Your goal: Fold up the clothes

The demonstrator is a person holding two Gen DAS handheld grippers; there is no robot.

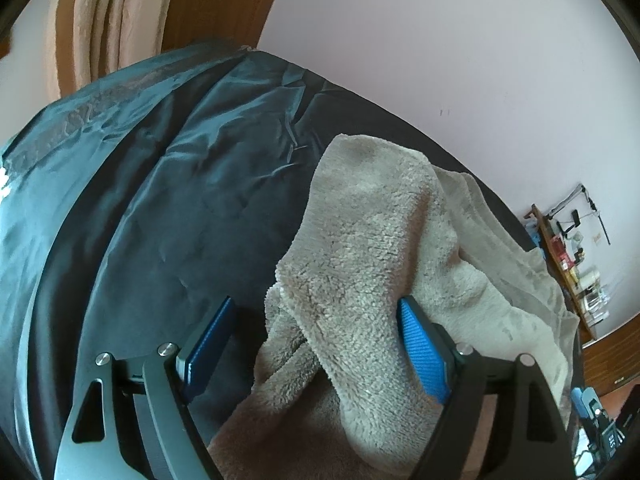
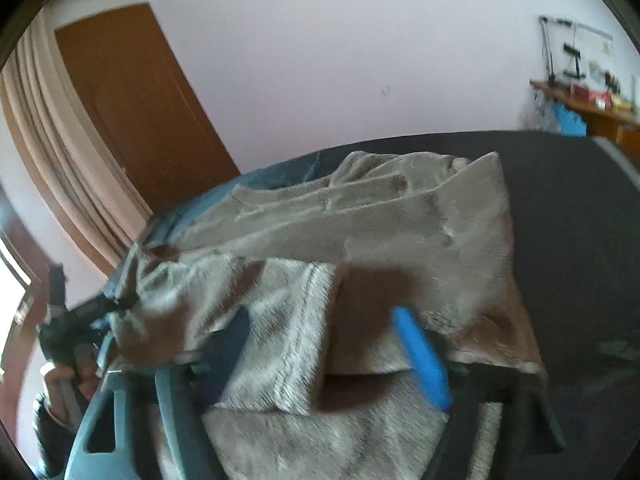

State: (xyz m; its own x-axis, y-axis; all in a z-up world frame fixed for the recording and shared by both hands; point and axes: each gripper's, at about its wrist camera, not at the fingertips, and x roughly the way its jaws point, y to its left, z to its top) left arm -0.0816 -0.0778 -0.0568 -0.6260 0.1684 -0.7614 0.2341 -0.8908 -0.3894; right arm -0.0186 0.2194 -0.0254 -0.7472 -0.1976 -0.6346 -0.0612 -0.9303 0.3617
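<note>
Fleece garment [image 1: 360, 264], beige and deep-piled, fills the space nearest both cameras and lies spread across a bed with a dark sheet [image 1: 192, 208]. Left gripper [image 1: 316, 312]: jaws stand wide apart, a folded flap of the fleece rising between the blue pads; the right-hand pad [image 1: 420, 344] lies against the fabric, the other stands clear of it, so nothing is pinched. Right gripper [image 2: 320, 324]: jaws likewise spread wide over a folded-over panel with a stitched hem [image 2: 316, 320], the pads not pressing on it; this view is motion-blurred. To its left, the other gripper appears, held in a person's hand [image 2: 64, 384]. Beyond the garment: pale wall [image 1: 440, 60], brown door [image 2: 136, 100], cream curtain [image 1: 116, 16], and a cluttered wooden shelf [image 2: 588, 104] far right.
</note>
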